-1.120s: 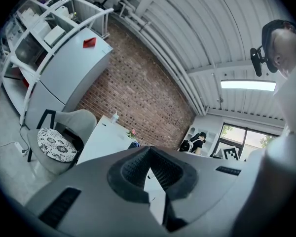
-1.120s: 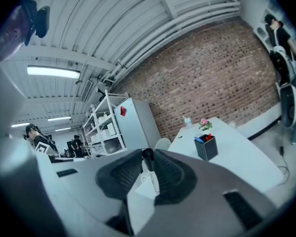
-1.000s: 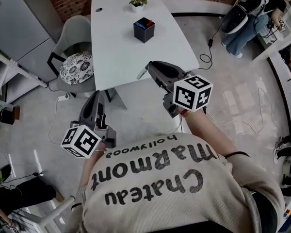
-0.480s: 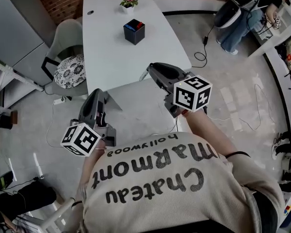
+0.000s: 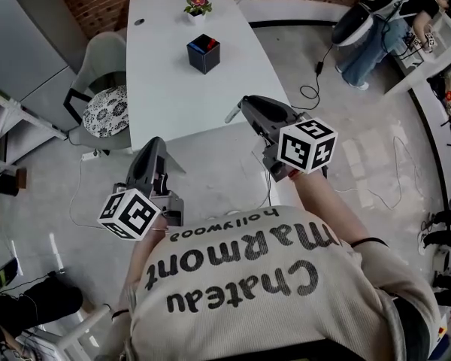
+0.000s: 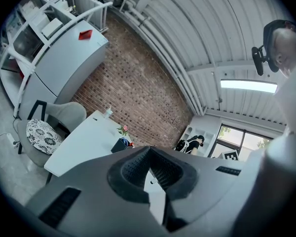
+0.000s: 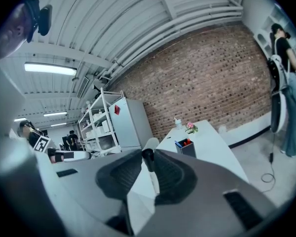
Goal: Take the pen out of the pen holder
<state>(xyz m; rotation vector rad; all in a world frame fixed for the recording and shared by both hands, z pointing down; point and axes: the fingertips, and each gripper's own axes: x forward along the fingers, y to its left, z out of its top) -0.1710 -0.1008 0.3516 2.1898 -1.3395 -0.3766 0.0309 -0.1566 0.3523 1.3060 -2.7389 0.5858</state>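
White table (image 5: pixel 173 96) ahead; pale, dark-tipped pen (image 5: pixel 231 115) in right tongs' (image 7: pixel 148 153) grip.

I hold both grippers out in front of me, pointing ahead. My left gripper (image 5: pixel 153 144) sits lower and closer in, jaws together with nothing between them. My right gripper (image 5: pixel 246 105) reaches farther forward, jaws clamped on a pen (image 7: pixel 148 158) that pokes past the tips.
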